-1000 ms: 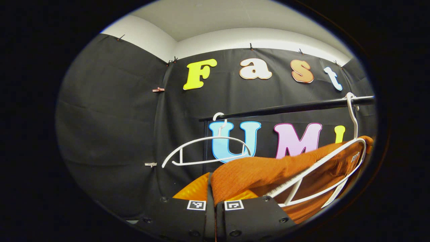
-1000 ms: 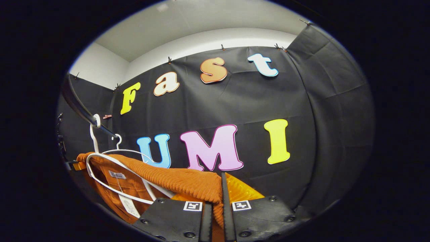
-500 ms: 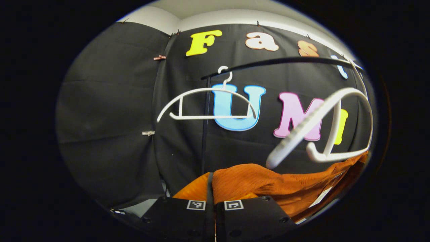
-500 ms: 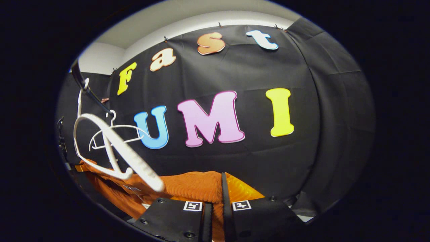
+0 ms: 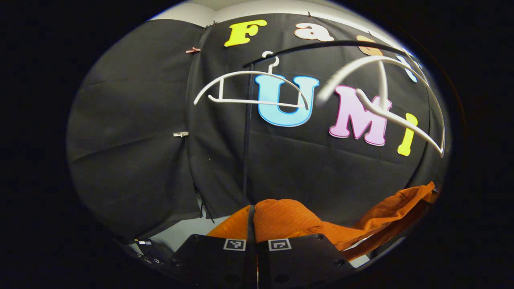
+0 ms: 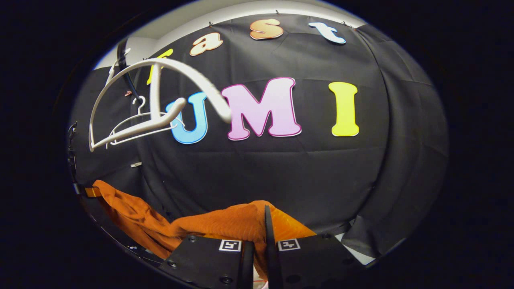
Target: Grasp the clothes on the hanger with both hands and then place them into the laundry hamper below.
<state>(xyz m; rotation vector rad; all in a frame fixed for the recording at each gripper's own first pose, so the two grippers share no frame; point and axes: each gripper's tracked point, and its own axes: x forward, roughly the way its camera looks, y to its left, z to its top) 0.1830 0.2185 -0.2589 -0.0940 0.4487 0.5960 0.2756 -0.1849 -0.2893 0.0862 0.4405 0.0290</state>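
Against the black cloth wall [image 5: 132, 132] I see the orange garment [image 5: 289, 218] slung low between my two claws, well below the rail [image 5: 321, 45] and touching neither hanger. In the right gripper view the orange garment [image 6: 225, 222] sags from my claw toward the lower left edge. The nearer white hanger [image 5: 381, 100] hangs bare and tilted on the rail, blurred; in the right gripper view that hanger [image 6: 152, 100] sits at upper left. A second white hanger [image 5: 251, 88] hangs level farther along. My left claw [image 5: 256, 245] is pressed together, pinching a fold of the cloth. My right claw [image 6: 257, 245] is likewise clamped on the garment's other end.
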